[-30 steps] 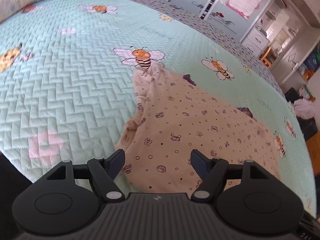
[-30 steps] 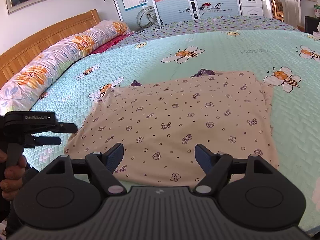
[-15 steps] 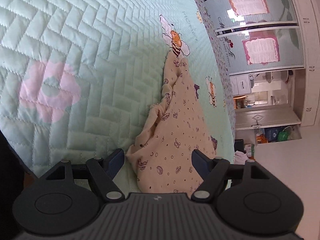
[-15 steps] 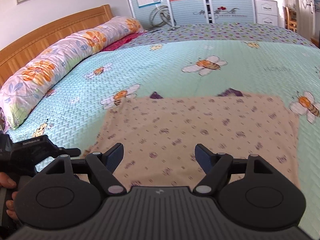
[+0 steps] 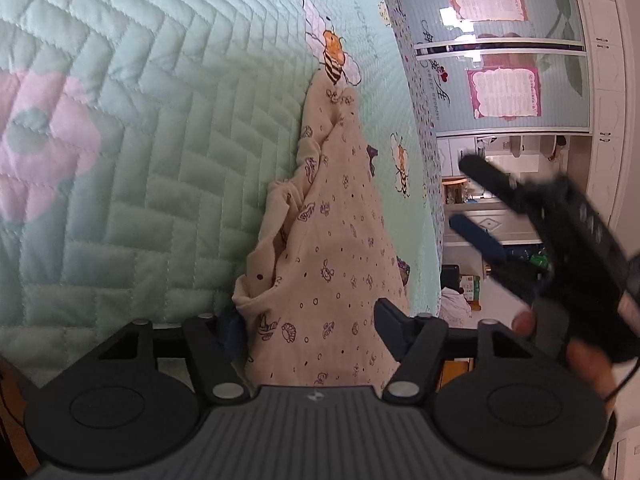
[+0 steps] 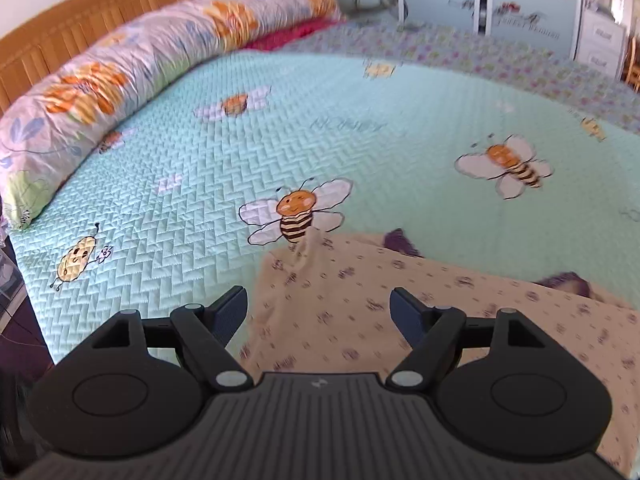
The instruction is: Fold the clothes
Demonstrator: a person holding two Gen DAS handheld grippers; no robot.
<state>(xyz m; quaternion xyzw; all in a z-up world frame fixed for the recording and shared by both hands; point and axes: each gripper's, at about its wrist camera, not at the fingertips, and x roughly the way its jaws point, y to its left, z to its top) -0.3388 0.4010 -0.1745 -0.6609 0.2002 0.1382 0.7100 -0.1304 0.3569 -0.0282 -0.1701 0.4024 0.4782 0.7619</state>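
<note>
Nearest the left wrist camera, the left tongs straddle the near corner of the beige printed garment, and their jaws have just been closing: against half a second ago the gap is narrower. The left pad is tucked against the cloth's rumpled edge, while the right pad stands clear of it, so the cloth is between the jaws but not yet pinched. The left view has also rolled over the last second, so the garment now runs away from the corner as a narrow, bunched strip. Beside that corner, the right tongs have swung into the left view, held in a hand, with both fingers spread and nothing between them. In the right wrist view the right tongs hang wide open over the garment, which lies on the green quilted bed cover, its far corner touching a printed bee. Beyond that bee lie the long floral bolster and the wooden headboard. Judged from this, the fold is at its gripping stage: the left side is about to take its corner, and the right side has yet to pick one.
</note>
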